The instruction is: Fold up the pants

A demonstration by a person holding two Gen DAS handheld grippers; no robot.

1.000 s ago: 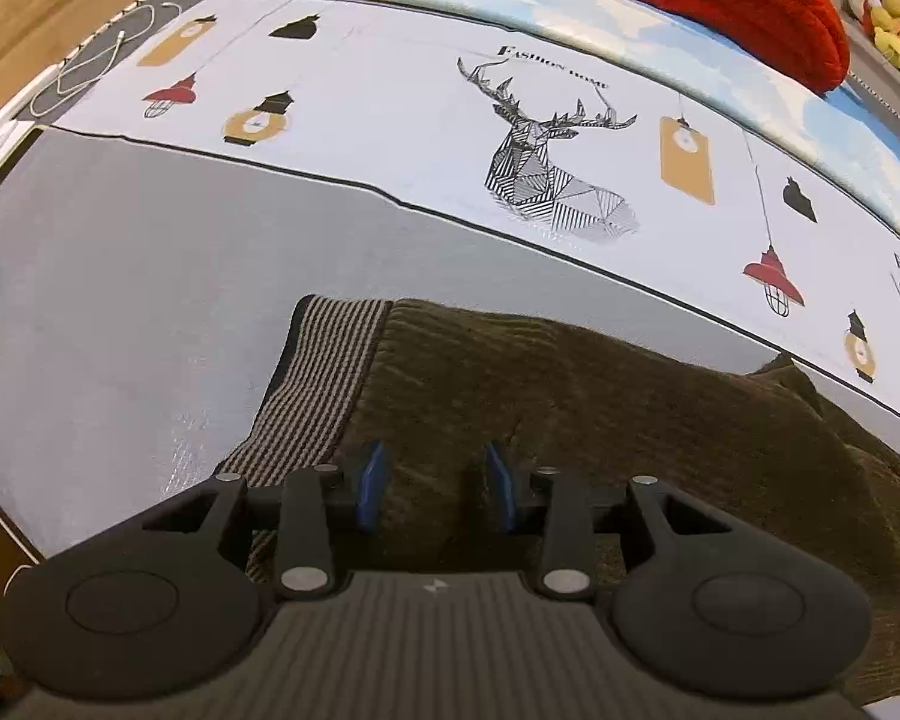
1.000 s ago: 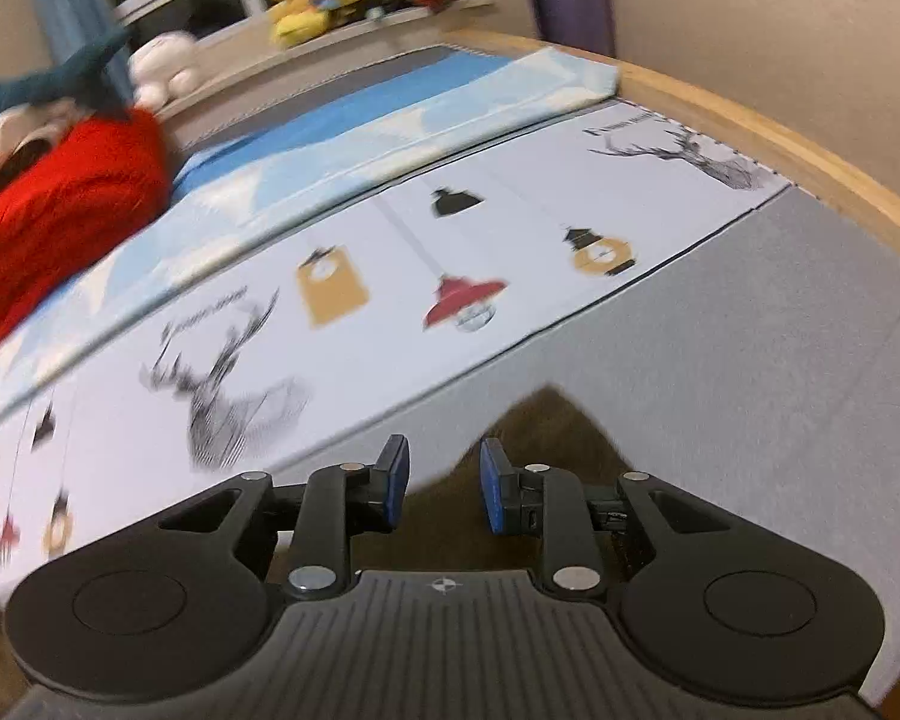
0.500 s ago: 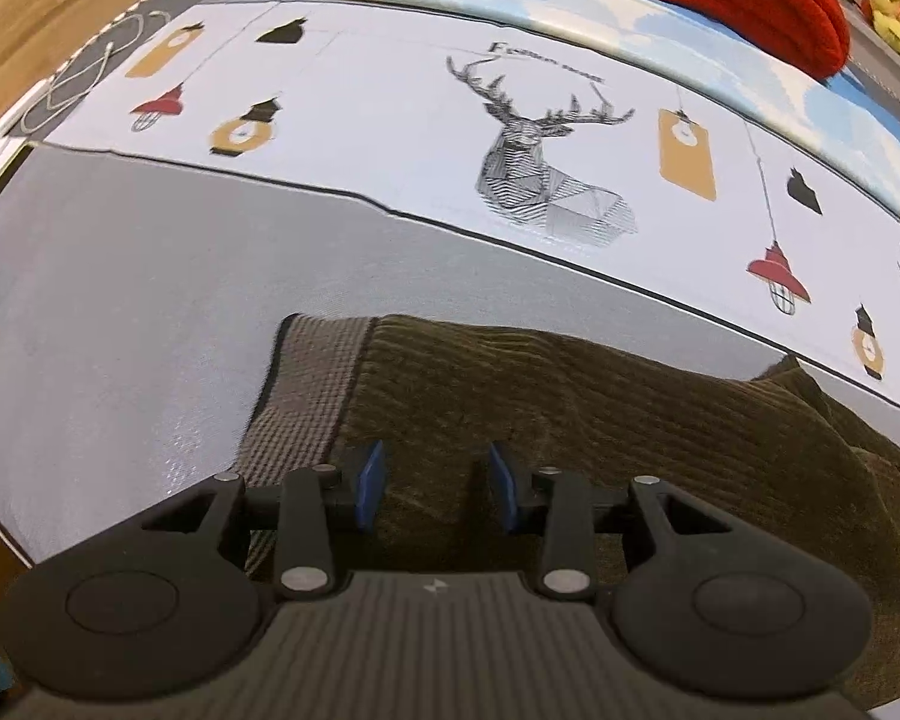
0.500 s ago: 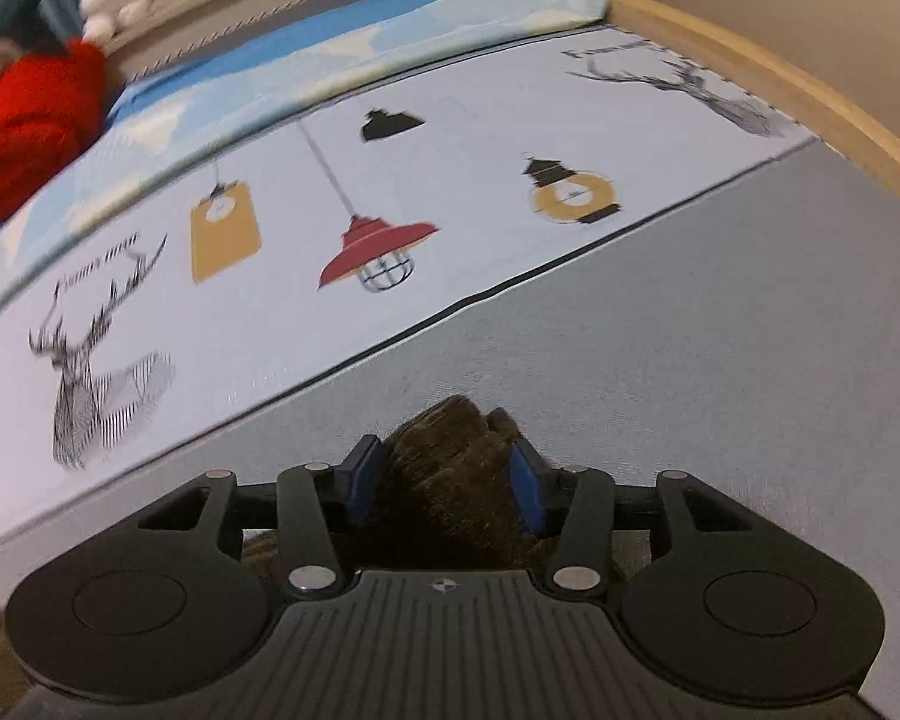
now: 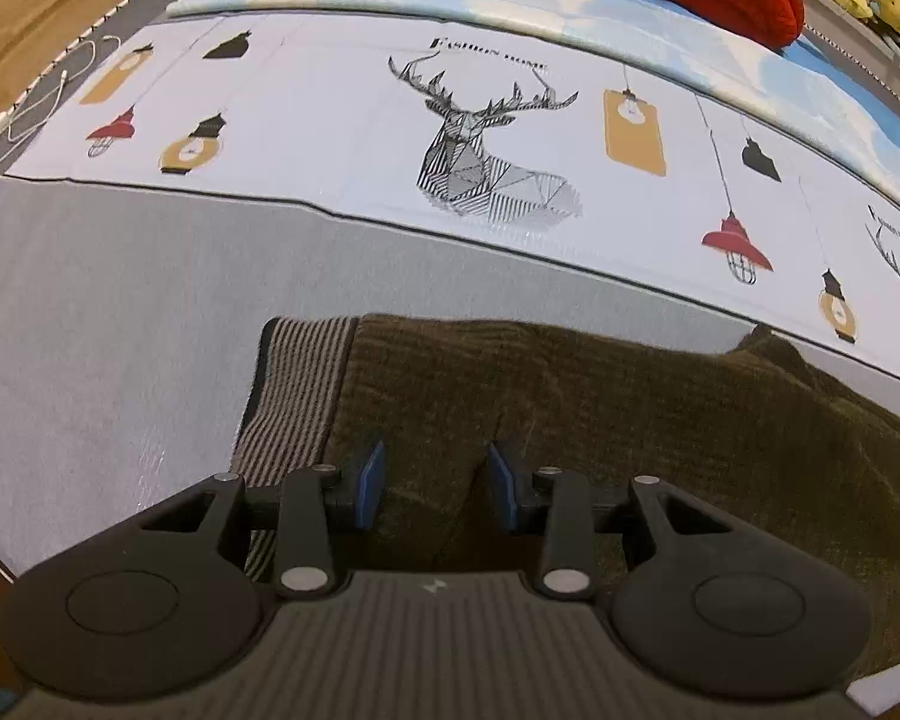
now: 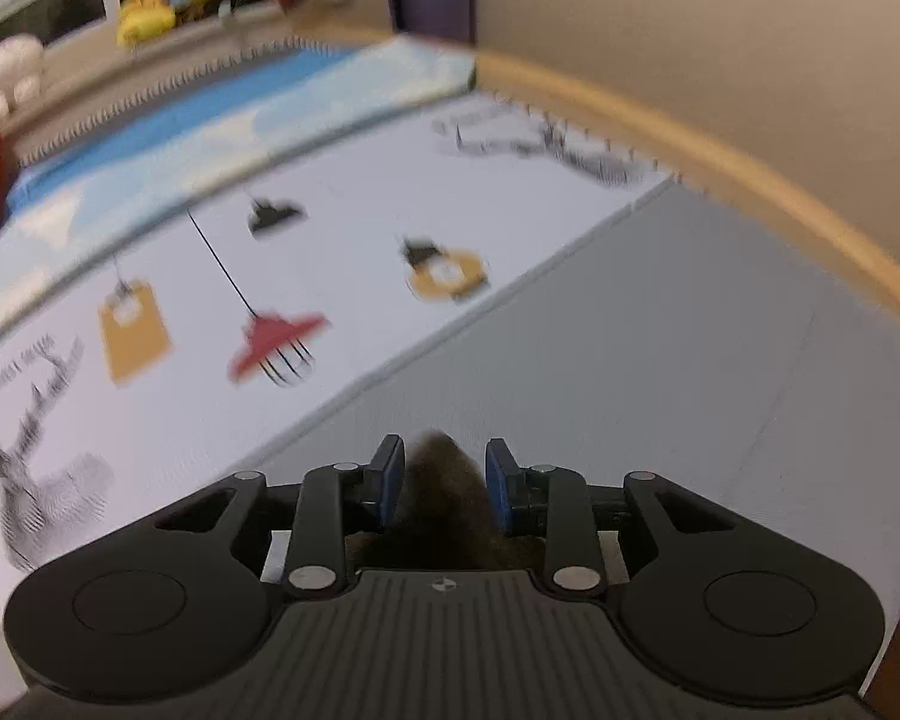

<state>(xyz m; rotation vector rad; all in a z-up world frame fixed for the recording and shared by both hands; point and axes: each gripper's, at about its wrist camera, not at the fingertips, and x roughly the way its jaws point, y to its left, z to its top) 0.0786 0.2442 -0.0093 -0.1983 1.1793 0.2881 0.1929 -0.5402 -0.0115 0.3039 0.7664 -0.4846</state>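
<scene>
The pants (image 5: 570, 420) lie on the grey mat (image 5: 120, 312), waistband at 9 o'clock. The left gripper (image 5: 432, 480) gapes above them; the right gripper (image 6: 441, 480) loosely straddles a fabric peak, which may slip free.

The left tongs (image 5: 431, 483) are held low and nearly level, pointing forward, with the two blue-padded fingers (image 5: 369, 483) standing apart and a clear gap between them; cloth lies under that gap, not pinched. The right tongs (image 6: 440, 480) are also held low, tipped a little downward, their blue pads (image 6: 498, 480) parted with a dark tuft of fabric rising between them. That view is blurred, so whether the pads touch the tuft cannot be told.
</scene>
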